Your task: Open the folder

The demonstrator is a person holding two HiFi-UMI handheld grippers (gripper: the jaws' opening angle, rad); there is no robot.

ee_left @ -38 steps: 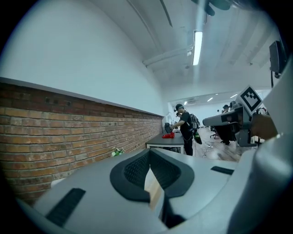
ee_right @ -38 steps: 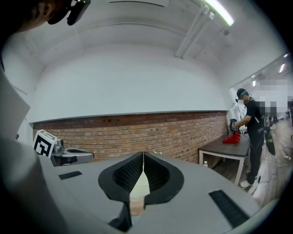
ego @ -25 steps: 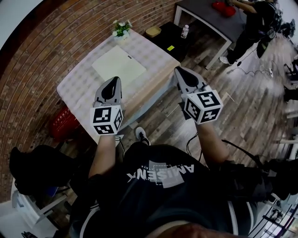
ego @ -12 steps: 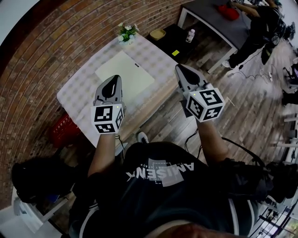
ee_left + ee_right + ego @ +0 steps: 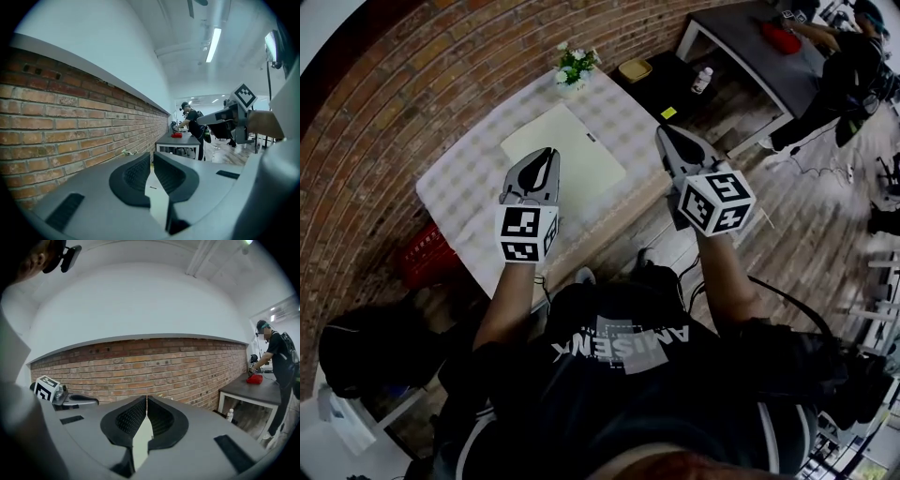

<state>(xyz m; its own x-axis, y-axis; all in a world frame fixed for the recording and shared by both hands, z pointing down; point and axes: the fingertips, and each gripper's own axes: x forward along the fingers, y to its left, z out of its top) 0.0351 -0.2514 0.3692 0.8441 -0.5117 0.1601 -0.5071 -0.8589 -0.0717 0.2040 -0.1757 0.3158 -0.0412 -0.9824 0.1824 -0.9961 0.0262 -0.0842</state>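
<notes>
A cream folder [image 5: 567,157] lies flat and closed on the checked tablecloth of the table [image 5: 464,192] by the brick wall. In the head view my left gripper [image 5: 547,153] hangs above the table, its tip over the folder's near left edge. Its jaws are shut with nothing in them. My right gripper [image 5: 662,133] is held off the table's right corner, over the floor, also shut and empty. In the left gripper view [image 5: 151,155] a pale strip of the folder [image 5: 158,199] shows through the slit between the jaws. The right gripper view [image 5: 146,398] faces the brick wall.
A small pot of flowers [image 5: 573,69] stands at the table's far corner. A red basket [image 5: 426,253] sits on the floor left of the table. Beyond are a low black table [image 5: 661,84] with a bowl and bottle, and a grey table [image 5: 741,33] where a person [image 5: 853,70] stands.
Both grippers have moved forward toward the table. The left one now reaches over the folder's near edge. The jaws stay shut.
</notes>
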